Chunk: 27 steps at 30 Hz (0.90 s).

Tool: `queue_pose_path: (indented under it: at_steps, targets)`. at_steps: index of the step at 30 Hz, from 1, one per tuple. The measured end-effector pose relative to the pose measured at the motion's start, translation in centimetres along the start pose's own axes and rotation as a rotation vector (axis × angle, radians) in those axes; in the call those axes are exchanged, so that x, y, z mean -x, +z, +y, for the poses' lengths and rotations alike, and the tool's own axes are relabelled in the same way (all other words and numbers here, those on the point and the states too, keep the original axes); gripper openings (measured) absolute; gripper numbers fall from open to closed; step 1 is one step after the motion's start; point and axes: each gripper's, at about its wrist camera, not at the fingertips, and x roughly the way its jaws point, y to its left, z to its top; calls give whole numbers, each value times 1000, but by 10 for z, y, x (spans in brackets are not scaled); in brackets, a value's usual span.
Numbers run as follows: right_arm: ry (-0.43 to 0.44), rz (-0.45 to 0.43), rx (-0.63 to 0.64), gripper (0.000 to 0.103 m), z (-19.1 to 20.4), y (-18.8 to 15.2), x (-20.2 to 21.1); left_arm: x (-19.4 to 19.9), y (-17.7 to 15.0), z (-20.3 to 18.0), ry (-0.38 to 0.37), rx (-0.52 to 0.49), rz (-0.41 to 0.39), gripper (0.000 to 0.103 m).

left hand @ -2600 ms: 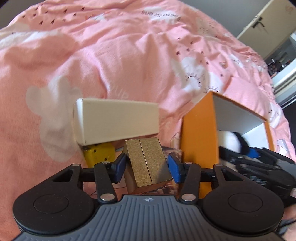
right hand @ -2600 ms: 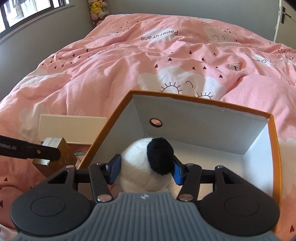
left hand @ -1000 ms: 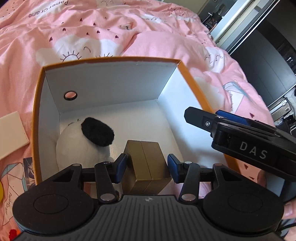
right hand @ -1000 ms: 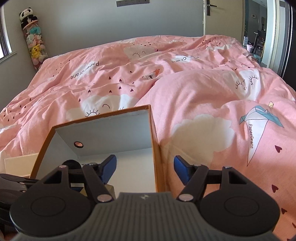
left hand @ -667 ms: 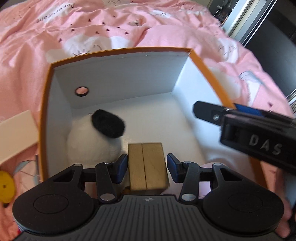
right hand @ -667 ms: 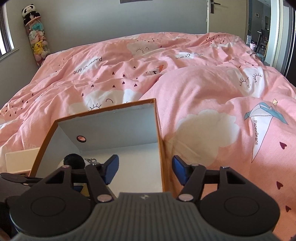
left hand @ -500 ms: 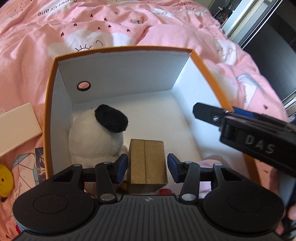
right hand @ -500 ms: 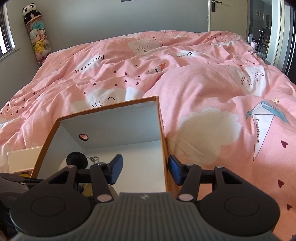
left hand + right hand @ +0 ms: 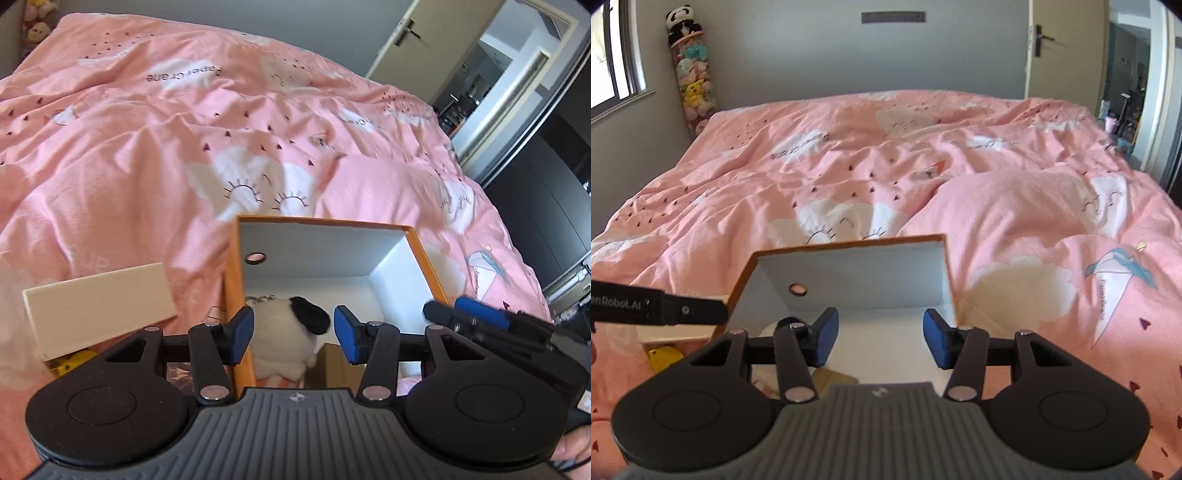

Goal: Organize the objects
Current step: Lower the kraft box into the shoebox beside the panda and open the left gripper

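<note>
An orange box (image 9: 424,254) with a white inside sits on the pink bed. A white plush with a black ear (image 9: 288,332) lies in it, beside a gold block (image 9: 332,365) at the near edge. My left gripper (image 9: 293,334) is open and empty, raised over the box's near left wall. My right gripper (image 9: 881,338) is open and empty above the box (image 9: 945,266). The gold block (image 9: 831,380) shows low in the right wrist view. The right gripper's fingers (image 9: 476,317) show at the box's right side.
A cream flat box (image 9: 99,302) lies left of the orange box, with a yellow toy (image 9: 74,360) under its near edge. Pink duvet (image 9: 886,177) spreads all around. A door (image 9: 1067,51) and a plush stack (image 9: 690,77) stand far behind.
My left gripper opened and let go of the gold block inside the box, then pulled back and up. My right gripper rose and drew back from the box.
</note>
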Motion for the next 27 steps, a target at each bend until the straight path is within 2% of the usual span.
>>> queue_pose_path:
  at_steps: [3,6,9,11,14,17,20,27]
  targets:
    - [80,144,-23,61,9,-5,-22,1,-2,8,8,12,3,55]
    - [82,267,-36,67,16,-16,-50,2,-6,16,8,22,7,55]
    - [89,351,-71,67,16,-25,-72,4,-10,24,3,35,16,55]
    - [100,377,-92,66,15,-28,-80,5,-13,31,4,47,19,55]
    - [123,406,-119,59,14,-28,-90,4,-14,40,4,66,23,55]
    - [105,403,-72,57,18,-26,-90,3,-14,45,1,79,25,55]
    - [48,413,13,56,23,-25,-93,2,-14,49,-4,85,28,55]
    - [111,421,70,56,30,-29,-94,-3,-15,49,-17,87,42,55]
